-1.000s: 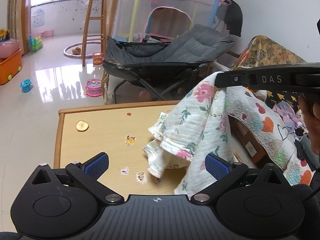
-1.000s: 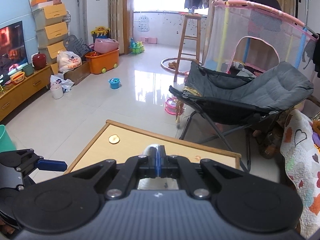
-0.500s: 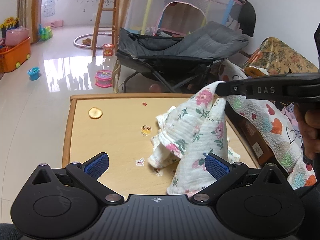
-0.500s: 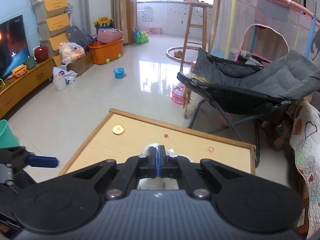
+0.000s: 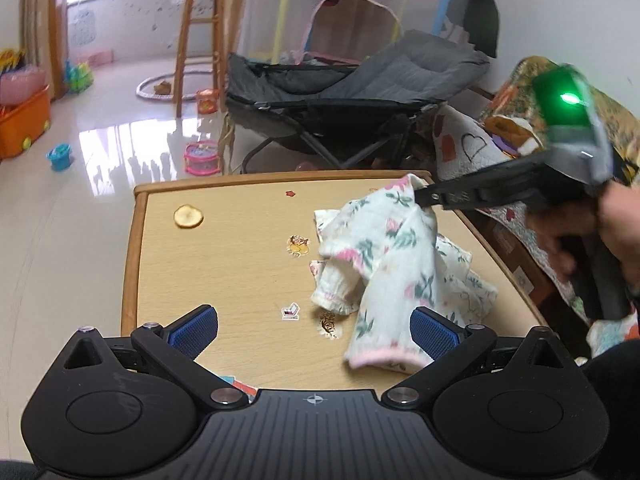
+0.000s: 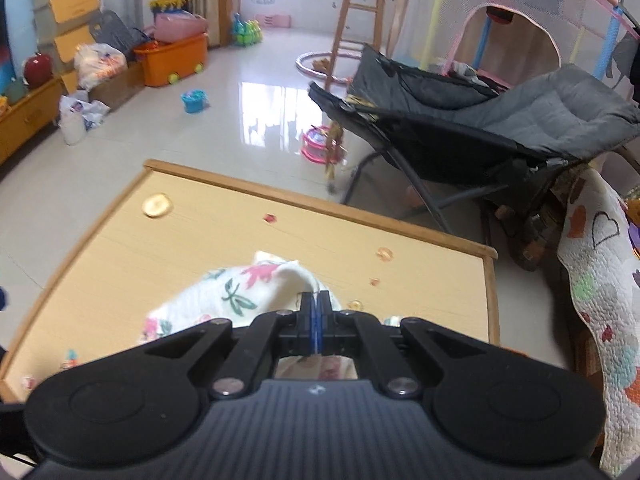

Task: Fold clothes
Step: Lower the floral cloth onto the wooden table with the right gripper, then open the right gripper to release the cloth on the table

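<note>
A white floral garment with pink trim (image 5: 384, 256) lies crumpled on the right half of a wooden table (image 5: 224, 264). My right gripper (image 5: 420, 196) is shut on the garment's top edge and holds that part lifted just above the table. In the right wrist view the garment (image 6: 240, 292) bunches in front of the closed right gripper (image 6: 316, 300). My left gripper (image 5: 314, 326) is open and empty at the table's near edge, with the garment's pink hem just left of its right fingertip (image 5: 434, 330).
Small stickers (image 5: 298, 245) and a round yellow slice (image 5: 188, 216) lie on the table. A grey reclining chair (image 5: 360, 92) stands behind it. A patterned quilt (image 5: 472, 144) hangs at the right. Toys and an orange bin (image 6: 172, 60) stand on the tiled floor.
My right gripper has come down with the garment, so more cloth now rests on the table. My left gripper has stayed open and has tilted down toward the table.
</note>
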Tool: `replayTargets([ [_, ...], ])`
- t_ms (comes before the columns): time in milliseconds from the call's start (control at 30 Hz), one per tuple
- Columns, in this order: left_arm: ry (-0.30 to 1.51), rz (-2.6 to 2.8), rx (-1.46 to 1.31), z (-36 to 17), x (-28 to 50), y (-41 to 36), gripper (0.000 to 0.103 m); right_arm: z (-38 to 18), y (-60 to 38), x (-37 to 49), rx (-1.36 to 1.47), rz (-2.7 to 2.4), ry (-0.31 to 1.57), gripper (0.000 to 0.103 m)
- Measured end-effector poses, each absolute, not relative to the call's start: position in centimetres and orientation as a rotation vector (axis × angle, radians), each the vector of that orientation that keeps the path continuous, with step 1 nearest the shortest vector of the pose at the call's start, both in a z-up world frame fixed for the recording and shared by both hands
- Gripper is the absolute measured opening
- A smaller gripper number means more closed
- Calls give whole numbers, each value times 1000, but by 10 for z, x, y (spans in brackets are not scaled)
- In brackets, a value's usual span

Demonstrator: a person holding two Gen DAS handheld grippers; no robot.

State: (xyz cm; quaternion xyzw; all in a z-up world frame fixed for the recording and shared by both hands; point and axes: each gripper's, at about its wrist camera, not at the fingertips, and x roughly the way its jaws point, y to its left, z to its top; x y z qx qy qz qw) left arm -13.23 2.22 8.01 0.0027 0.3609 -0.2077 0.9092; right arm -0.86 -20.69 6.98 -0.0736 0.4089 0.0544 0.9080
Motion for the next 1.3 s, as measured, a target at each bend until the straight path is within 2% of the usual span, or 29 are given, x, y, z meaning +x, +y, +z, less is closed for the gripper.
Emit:
replayTargets([
  [267, 587, -518, 79, 72, -146, 19, 103, 40, -217, 19, -171, 81, 892, 1],
  [600, 609, -611, 109, 53, -129, 5, 103, 4, -225, 28, -154, 99, 947, 2],
  [800, 604, -663, 115, 41, -114, -3, 103, 4, -230, 28, -154, 114, 923, 4],
  [900, 602, -689, 118, 35, -107, -8, 103, 10, -237, 26, -139, 123, 920, 7],
  [1167, 602, -745, 133, 28, -95, -16, 101, 58, -264, 1, -164, 139, 904, 39],
  [1300, 604, -752, 172, 30, -98, -18, 101, 71, -267, -26, -251, 137, 902, 42],
])
